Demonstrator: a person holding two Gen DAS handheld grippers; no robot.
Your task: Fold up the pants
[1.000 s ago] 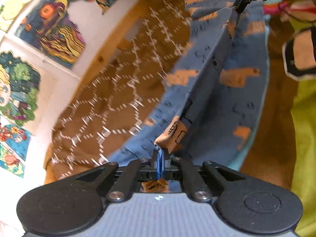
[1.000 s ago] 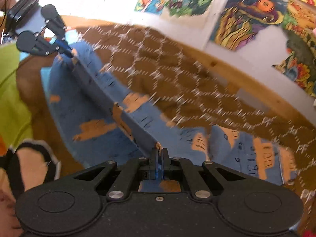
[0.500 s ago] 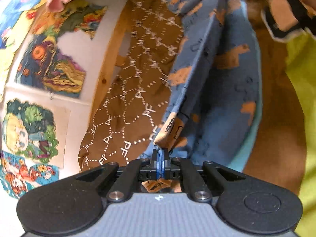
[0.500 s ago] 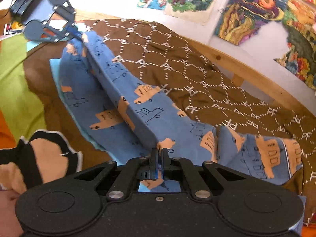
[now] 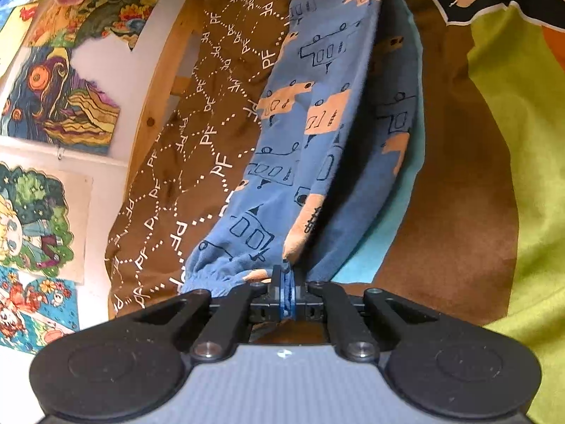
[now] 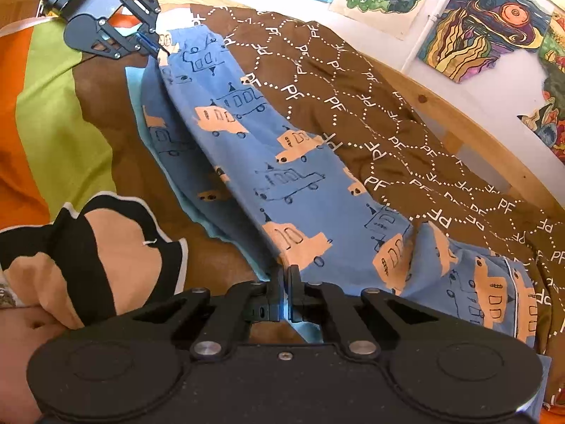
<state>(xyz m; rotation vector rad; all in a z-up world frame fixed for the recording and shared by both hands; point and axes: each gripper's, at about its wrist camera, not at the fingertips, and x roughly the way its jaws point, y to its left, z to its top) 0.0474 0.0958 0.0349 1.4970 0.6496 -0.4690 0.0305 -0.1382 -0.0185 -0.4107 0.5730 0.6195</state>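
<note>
Blue pants (image 6: 282, 176) printed with orange and outlined cars lie stretched along a bed, one leg folded over the other. In the left wrist view the pants (image 5: 300, 148) run away from my left gripper (image 5: 286, 275), which is shut on the cuff end of the upper leg. My left gripper (image 6: 155, 47) also shows at the far end in the right wrist view, pinching that cuff. My right gripper (image 6: 285, 274) is shut on the fabric edge near the crotch. The waist part (image 6: 494, 282) lies bunched to the right.
A brown blanket (image 6: 406, 113) with white "PF" lettering lies beside the pants, against a wooden bed rail (image 6: 469, 130). Drawings (image 6: 483, 21) hang on the white wall. A bedcover in brown, green (image 6: 60, 113) and orange lies under the pants. A tan and black cushion (image 6: 99, 247) sits near my right gripper.
The lifted upper leg has come down and now lies flatter over the lower leg. Both grippers sank toward the bed, and the left one rolled.
</note>
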